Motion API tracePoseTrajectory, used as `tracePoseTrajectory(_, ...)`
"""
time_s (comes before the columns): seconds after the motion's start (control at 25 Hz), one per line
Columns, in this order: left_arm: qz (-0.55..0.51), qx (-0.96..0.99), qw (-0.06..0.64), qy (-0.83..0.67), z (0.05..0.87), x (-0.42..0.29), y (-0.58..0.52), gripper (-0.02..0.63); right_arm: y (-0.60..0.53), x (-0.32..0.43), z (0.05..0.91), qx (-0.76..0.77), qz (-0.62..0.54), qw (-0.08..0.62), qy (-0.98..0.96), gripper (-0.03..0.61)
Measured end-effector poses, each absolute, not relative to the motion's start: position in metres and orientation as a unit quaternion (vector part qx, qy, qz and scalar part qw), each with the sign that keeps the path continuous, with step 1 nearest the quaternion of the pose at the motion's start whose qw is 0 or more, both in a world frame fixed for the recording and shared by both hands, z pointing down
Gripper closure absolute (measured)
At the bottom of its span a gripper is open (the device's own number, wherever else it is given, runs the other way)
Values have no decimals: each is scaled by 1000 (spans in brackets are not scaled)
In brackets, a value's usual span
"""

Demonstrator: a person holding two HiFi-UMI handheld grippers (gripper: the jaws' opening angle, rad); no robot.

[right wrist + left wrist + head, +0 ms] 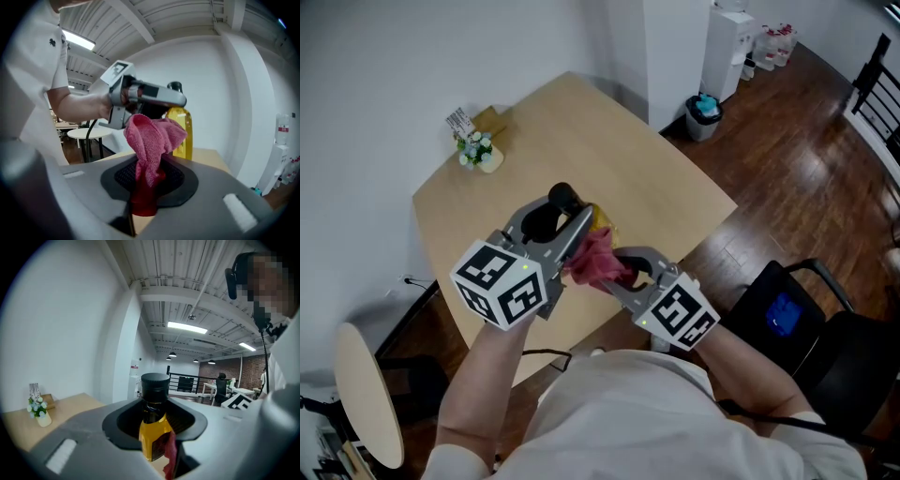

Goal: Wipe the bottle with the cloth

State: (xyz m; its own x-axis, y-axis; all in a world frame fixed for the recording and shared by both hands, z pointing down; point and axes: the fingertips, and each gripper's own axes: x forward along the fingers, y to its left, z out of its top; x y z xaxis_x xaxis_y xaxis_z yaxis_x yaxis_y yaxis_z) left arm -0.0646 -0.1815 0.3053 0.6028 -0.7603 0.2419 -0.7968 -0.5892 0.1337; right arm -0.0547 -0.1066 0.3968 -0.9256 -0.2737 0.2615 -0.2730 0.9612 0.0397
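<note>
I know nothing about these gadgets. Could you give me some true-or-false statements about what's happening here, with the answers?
1. The left gripper is shut on the bottle. True.
2. The cloth is blue. False: it is pinkish red.
3. The right gripper is shut on the cloth. True.
4. The bottle has no cap. False: a black cap sits on it.
5. A small pot of flowers stands on the table. True.
</note>
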Motion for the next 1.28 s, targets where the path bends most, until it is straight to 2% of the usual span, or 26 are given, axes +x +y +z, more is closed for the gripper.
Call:
tracePoseTrajectory(0.24, 73, 890, 107, -438, 294, -70, -176, 463, -114, -44, 467, 144, 53, 190, -970, 492)
tracePoseTrajectory(0.48, 65, 893, 103, -433, 281, -77, -171, 463, -126, -18, 490, 168, 75, 212, -960, 492)
tracePoseTrajectory(0.72, 80, 899, 96, -419, 281, -76, -159, 463, -162, 17, 435, 226, 50, 169, -958, 492)
tracePoseTrajectory(1.0, 95, 913, 103, -383, 297, -55, -144, 463, -164, -10, 338, 206, -14, 102, -973, 492)
tracePoseTrajectory(1.12, 92, 916, 105, -375, 297, -48, -138, 463, -160, -23, 344, 194, -12, 109, -975, 492)
tracePoseTrajectory(1.28, 85, 917, 102, -377, 286, -53, -136, 463, -161, -26, 394, 186, 33, 138, -972, 492)
